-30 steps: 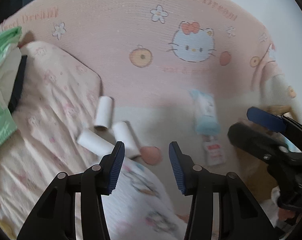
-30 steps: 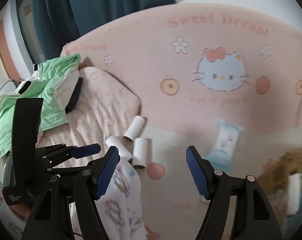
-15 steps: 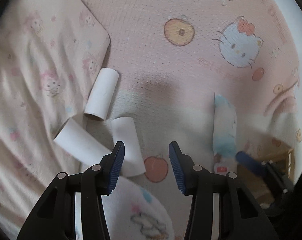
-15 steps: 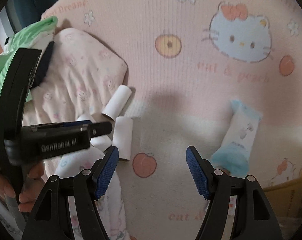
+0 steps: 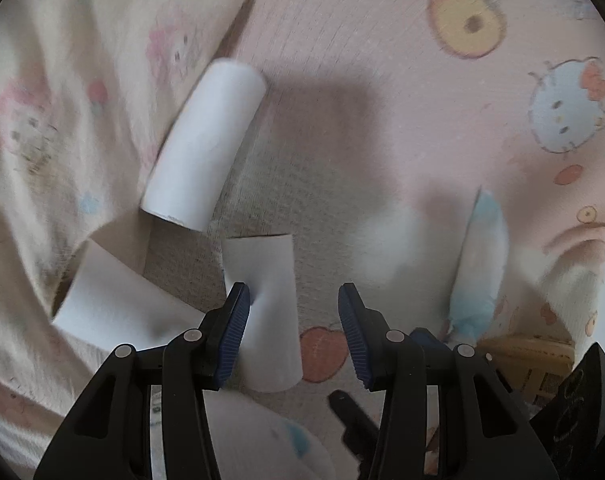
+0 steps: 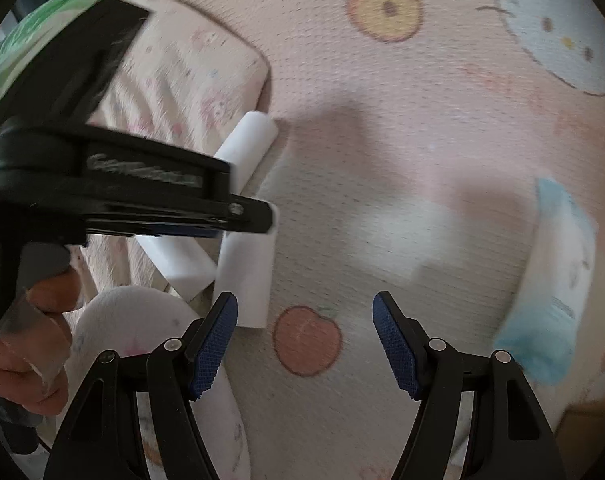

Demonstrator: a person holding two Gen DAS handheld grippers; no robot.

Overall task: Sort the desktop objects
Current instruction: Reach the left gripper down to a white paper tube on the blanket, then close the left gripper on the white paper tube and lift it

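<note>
Left wrist view: the left gripper, jaws apart and empty, straddles the nearest cardboard tube on the pink blanket, its long axis running away from them (right gripper, also apart, sits farther off).

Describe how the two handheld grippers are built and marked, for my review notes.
Both the left gripper and right gripper have black plastic fingers with silver rivets and ribbed dark-blue pads. The left gripper's body carries pale lettering, blurred. No sleeves or cables are visible.
</note>
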